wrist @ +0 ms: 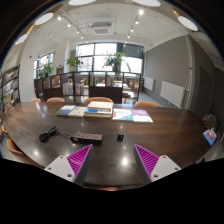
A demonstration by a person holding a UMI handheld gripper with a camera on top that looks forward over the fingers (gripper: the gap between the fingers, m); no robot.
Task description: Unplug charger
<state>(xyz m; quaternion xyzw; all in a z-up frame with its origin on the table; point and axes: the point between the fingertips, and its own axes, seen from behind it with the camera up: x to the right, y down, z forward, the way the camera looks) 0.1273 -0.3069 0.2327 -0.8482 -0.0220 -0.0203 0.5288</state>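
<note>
the hand-held gripper (113,158) hangs released above the dark wooden tabletop (150,135), its purple pads spread wide with nothing between them. ahead and to the left of the fingers lies a black charger (48,133) with its cable, next to a black power strip (87,137). farther off, open books (105,113) rest before the chairs (100,101).
</note>
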